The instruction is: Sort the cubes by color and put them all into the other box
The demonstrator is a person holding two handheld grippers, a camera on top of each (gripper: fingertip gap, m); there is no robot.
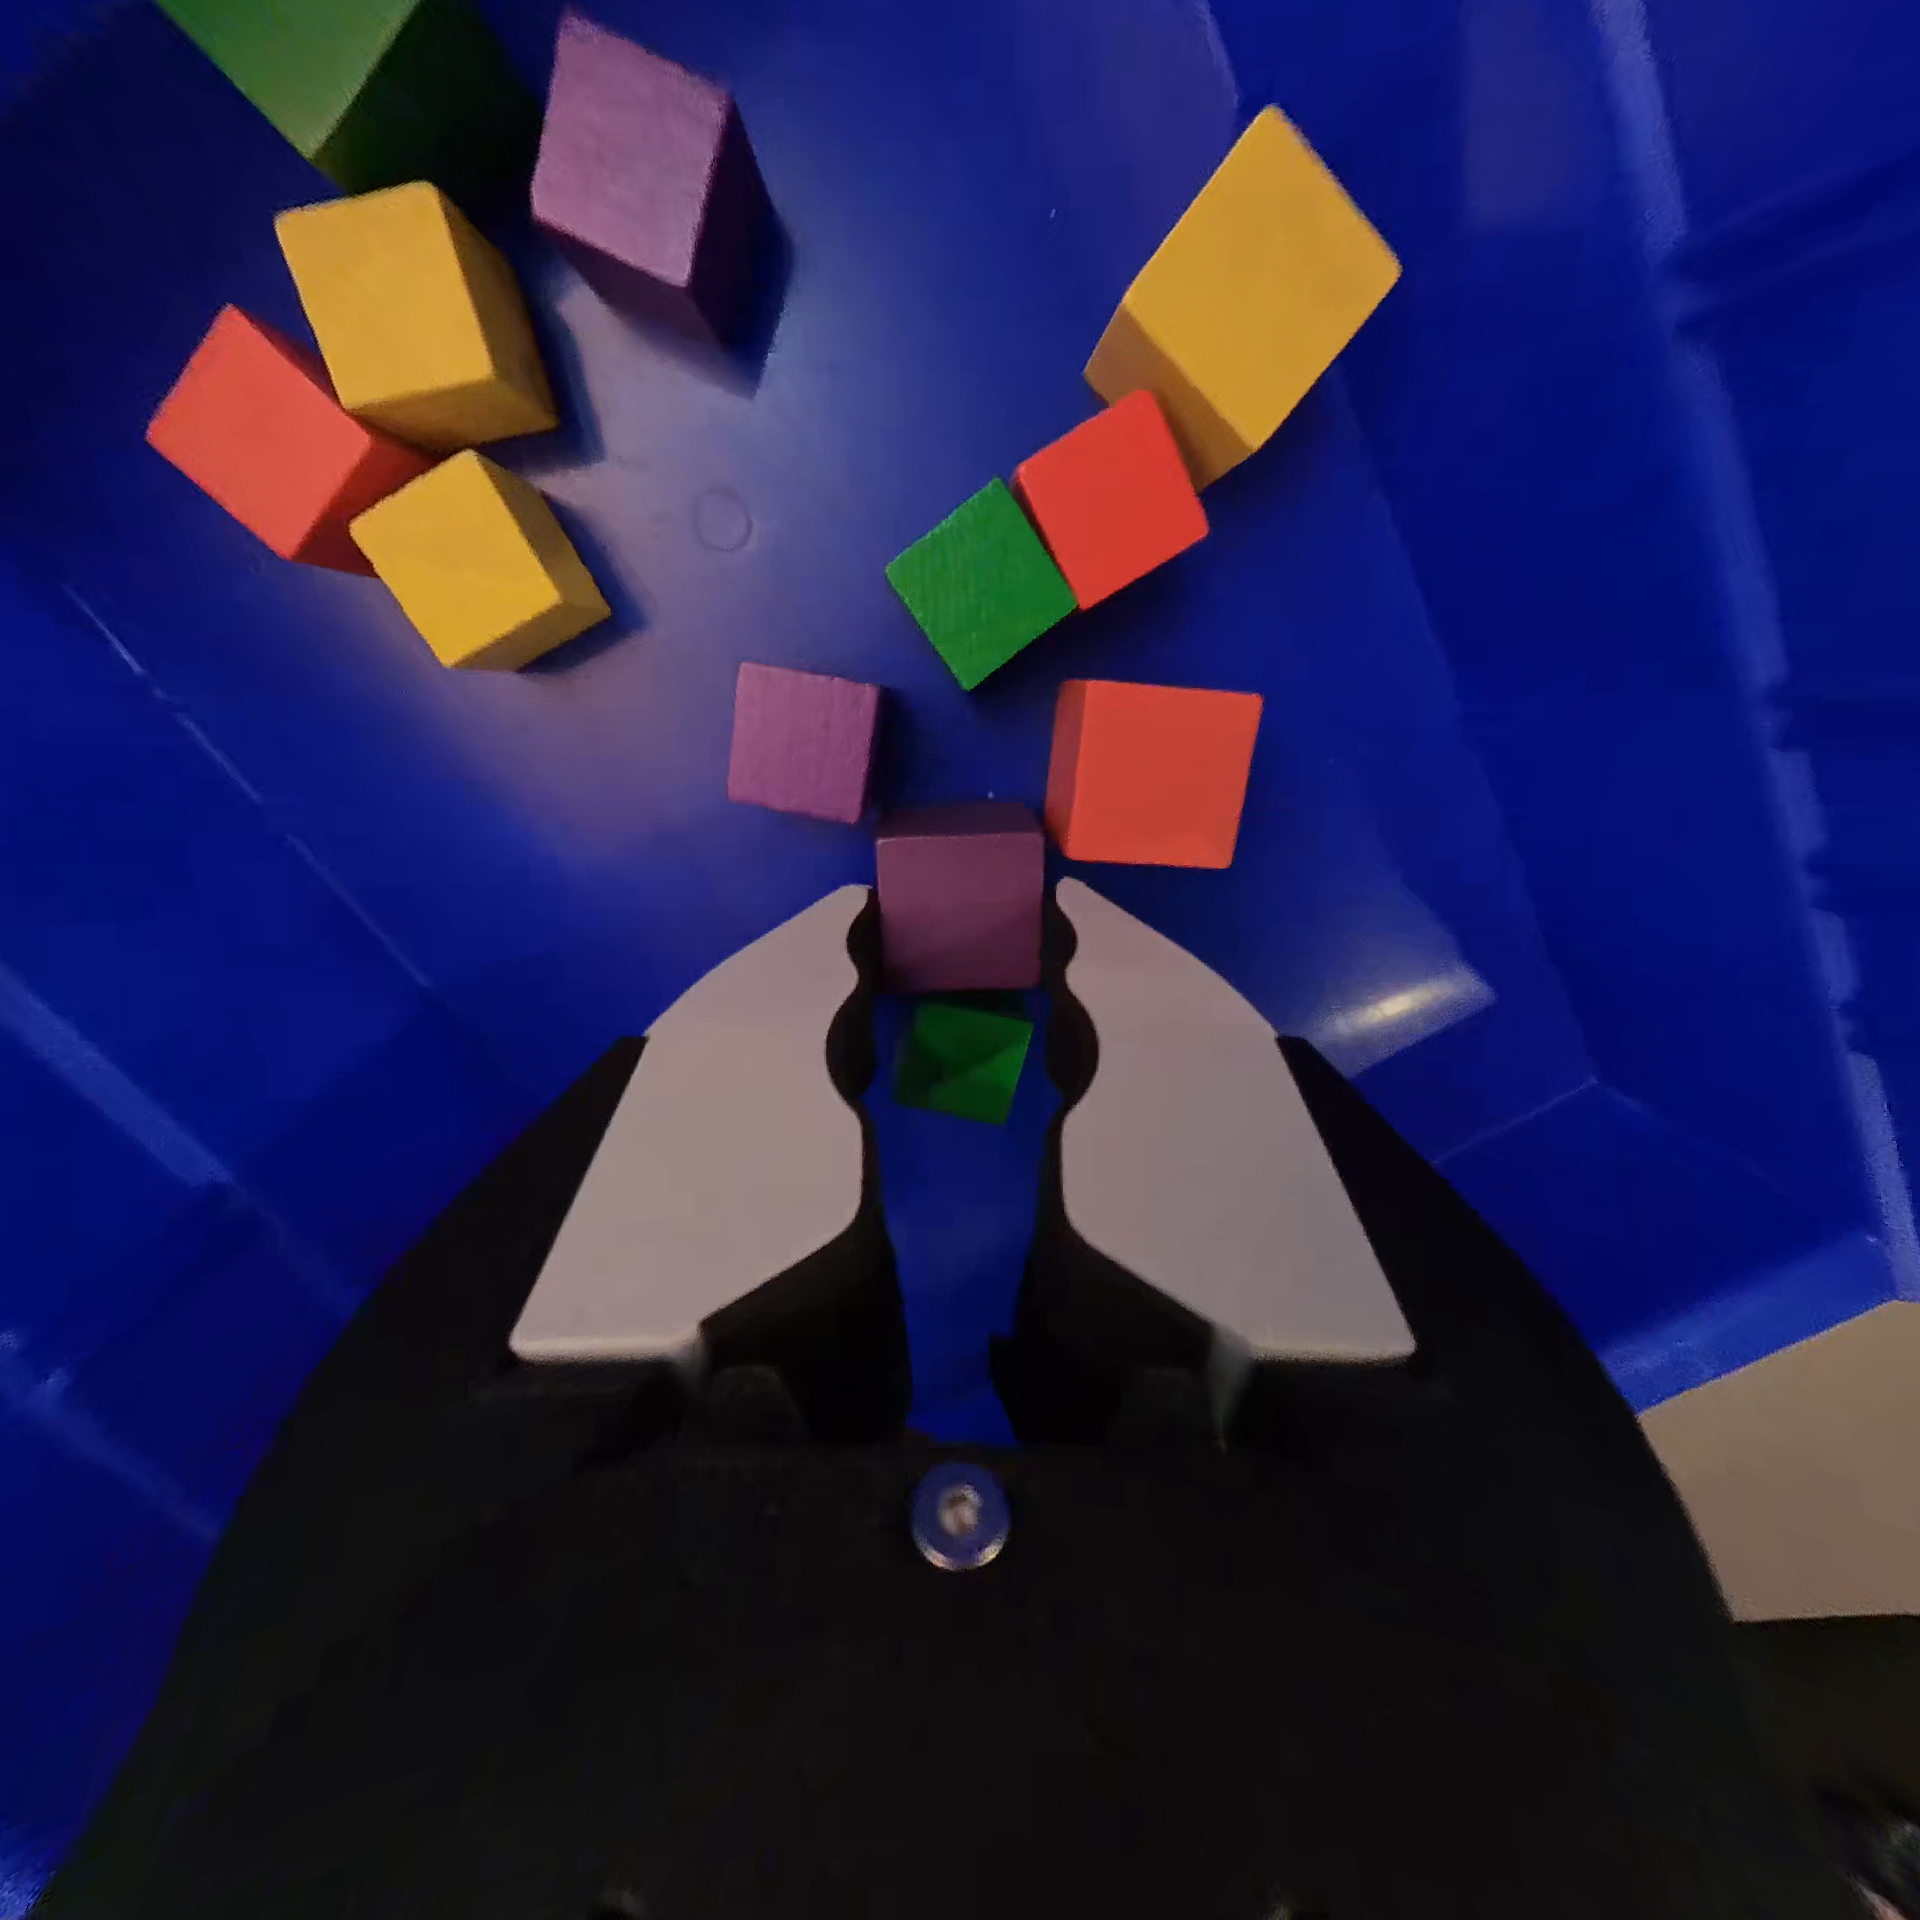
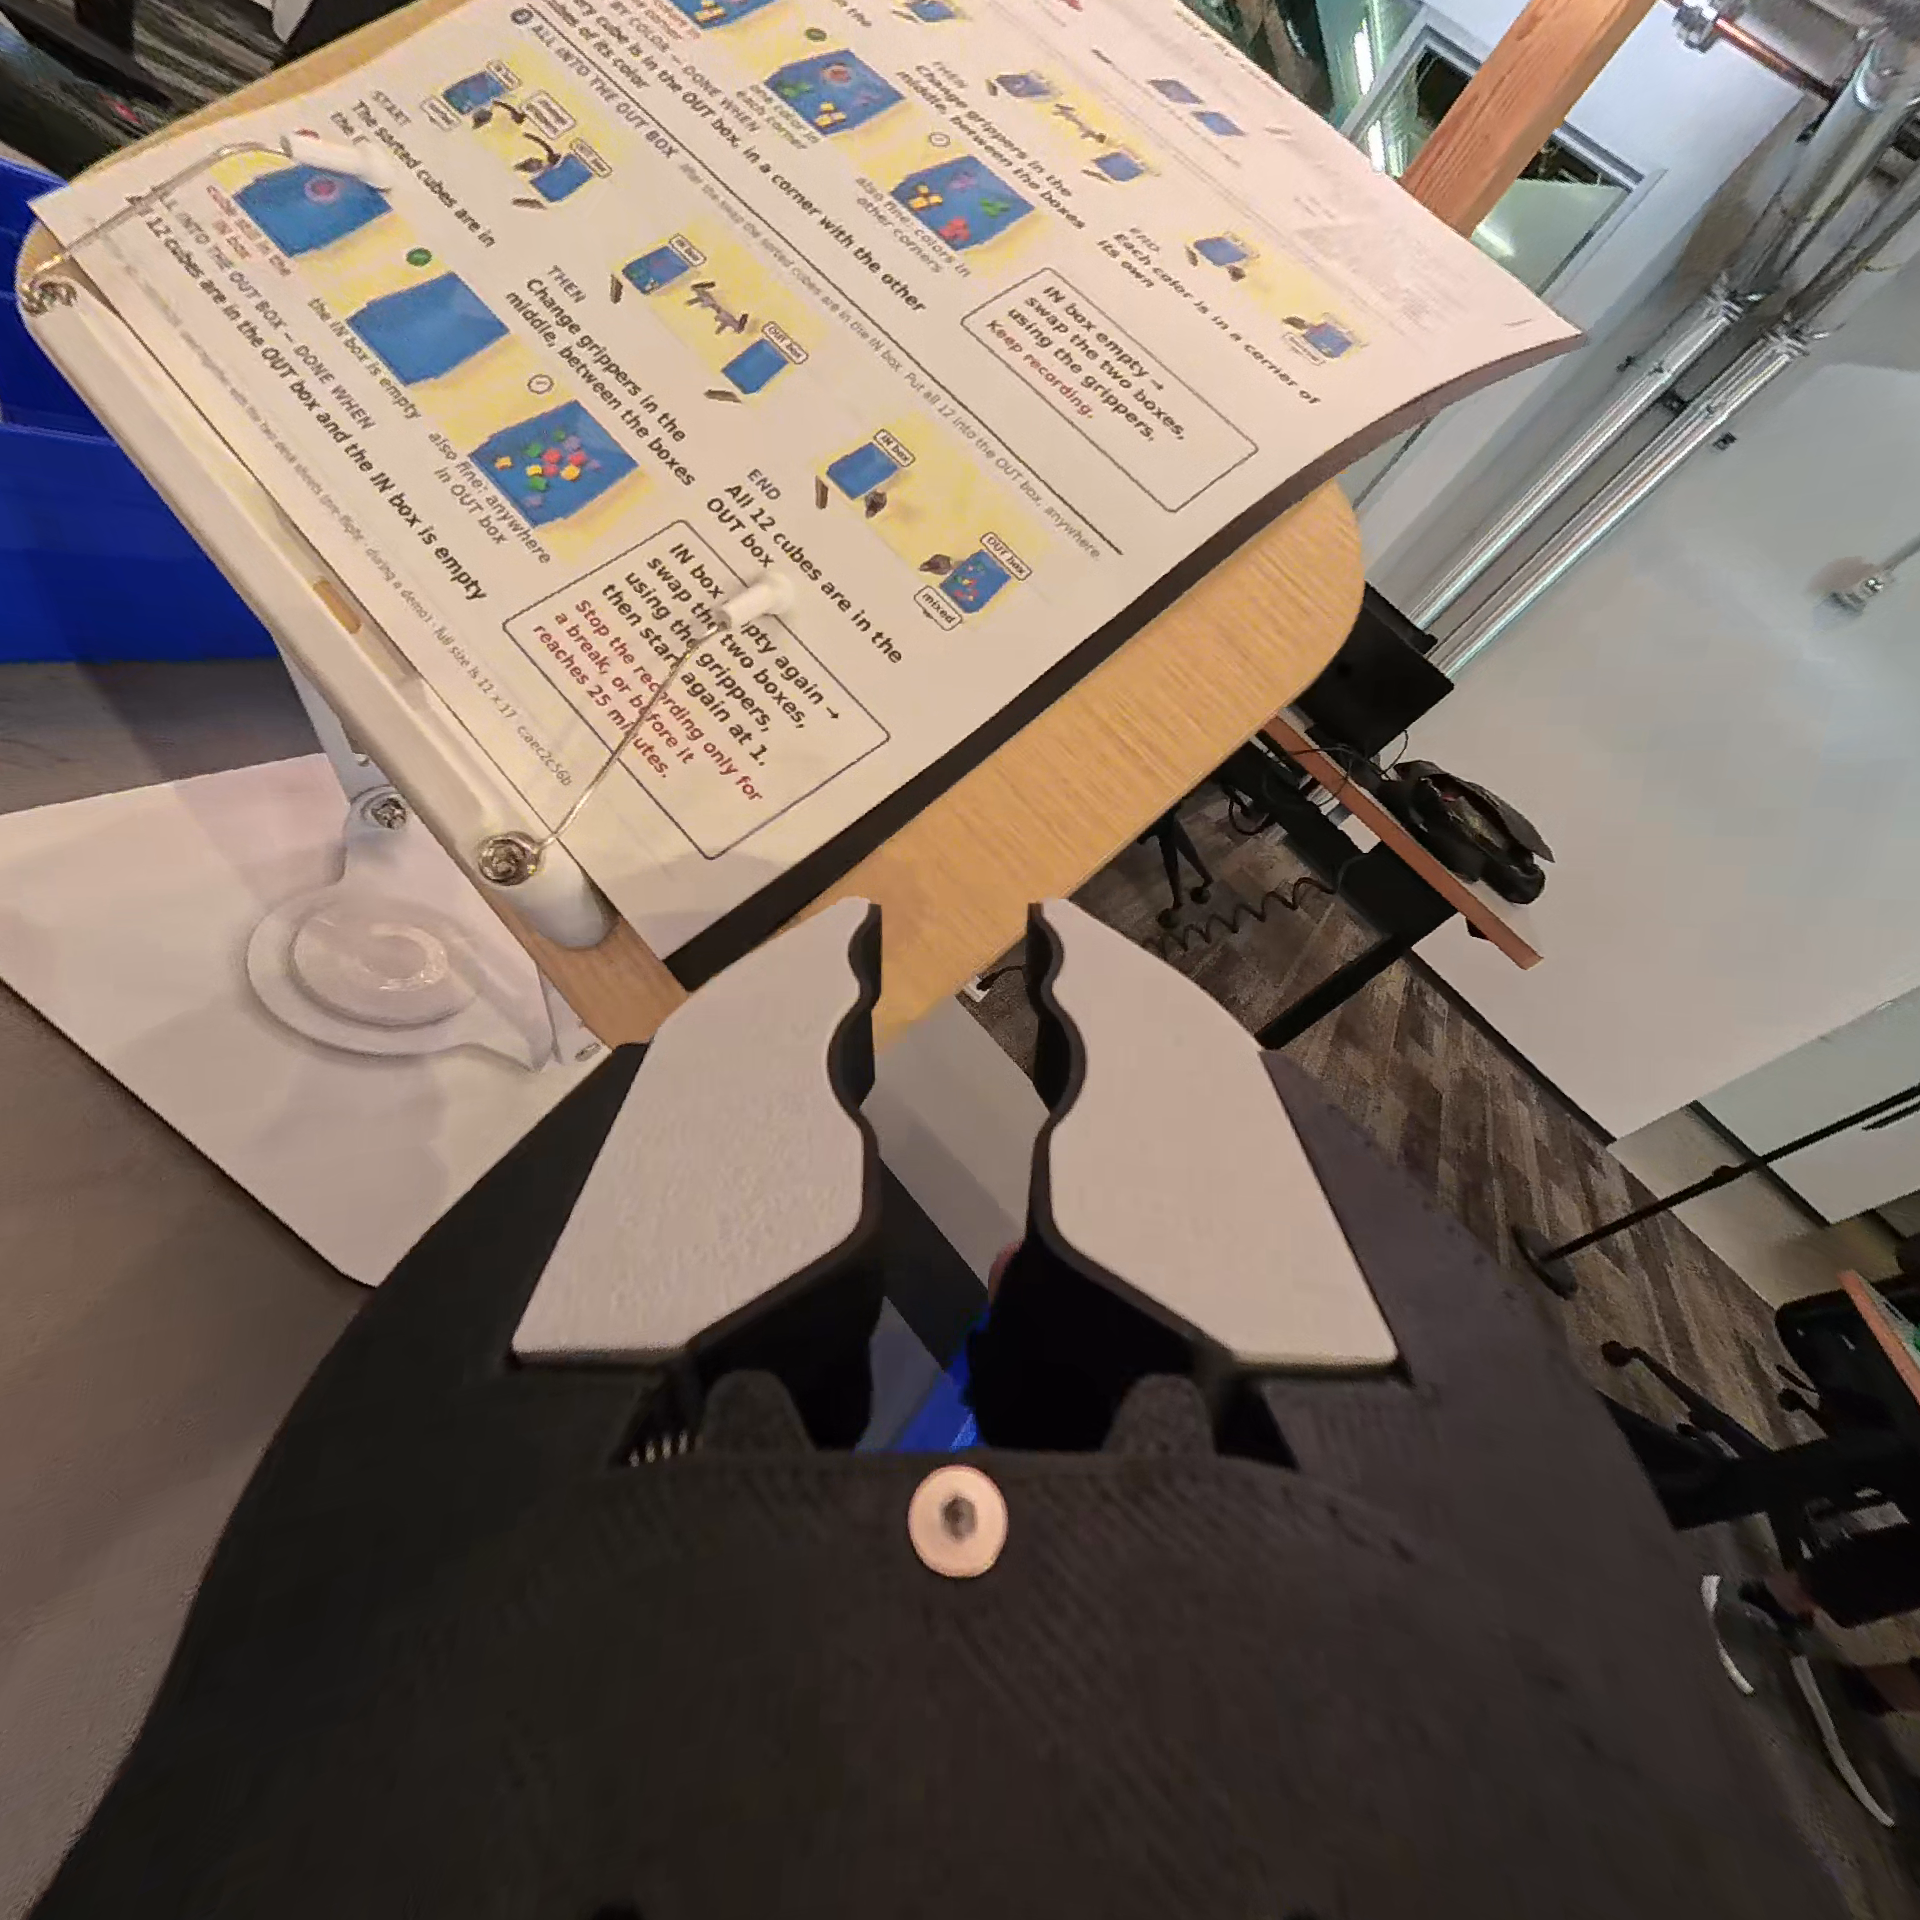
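In the left wrist view I look down into a blue box (image 1: 1662, 520) with several cubes on its floor. My left gripper (image 1: 961, 935) is shut on a purple cube (image 1: 958, 883); both pads press its sides. A green cube (image 1: 961, 1060) lies below it, between the fingers but lower down. Close by are another purple cube (image 1: 802, 743) and a red cube (image 1: 1151, 774). My right gripper (image 2: 954, 935) is open with nothing between its fingers, and is held up in the air facing a tilted stand.
Further cubes lie in the box: green (image 1: 979, 582), red (image 1: 1110, 499) and yellow (image 1: 1247, 291) at right, and yellow (image 1: 478, 561), red (image 1: 249, 436), yellow (image 1: 410, 312) and purple (image 1: 634, 166) at left. A printed sheet (image 2: 727, 364) rests on the stand. A blue box (image 2: 62, 540) shows at left.
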